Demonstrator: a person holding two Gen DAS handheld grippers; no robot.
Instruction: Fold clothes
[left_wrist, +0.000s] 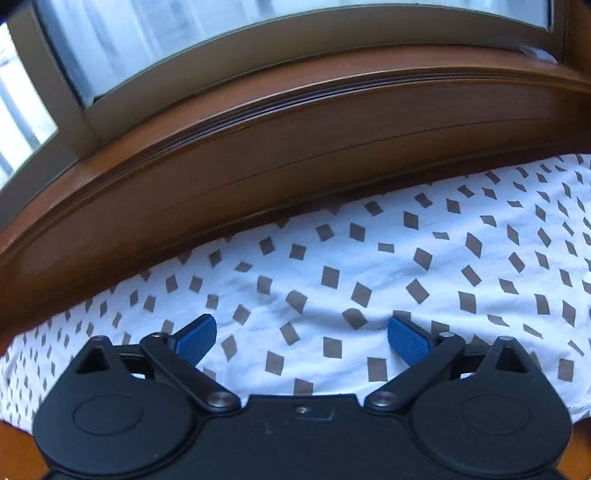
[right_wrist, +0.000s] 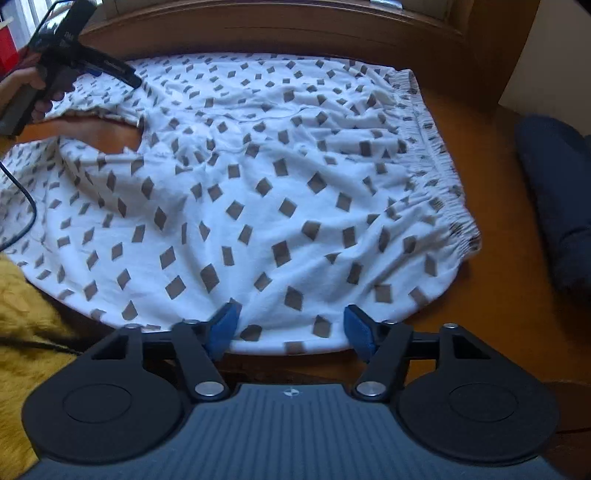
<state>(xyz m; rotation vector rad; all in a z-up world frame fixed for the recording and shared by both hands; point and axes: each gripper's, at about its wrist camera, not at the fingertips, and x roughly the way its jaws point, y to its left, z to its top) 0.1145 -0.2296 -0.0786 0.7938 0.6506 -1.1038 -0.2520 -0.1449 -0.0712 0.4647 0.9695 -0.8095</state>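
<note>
Both tilt steeply down over the patterned shorts (right_wrist: 258, 177) on the bench (right_wrist: 480, 295): left hand-held gripper (left_wrist: 302, 341) spread wide, empty; right hand-held gripper (right_wrist: 291, 328) half-open straddling the hem, gripping nothing.

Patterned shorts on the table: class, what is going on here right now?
A person is folding white shorts printed with brown diamonds, spread flat on a wooden table. The right hand-held gripper sits at the near edge with cloth between its fingers, not yet pinched. The left hand-held gripper hovers open over the far side by the window ledge, holding nothing. No fold is made yet. A yellow cloth lies to the left.
</note>
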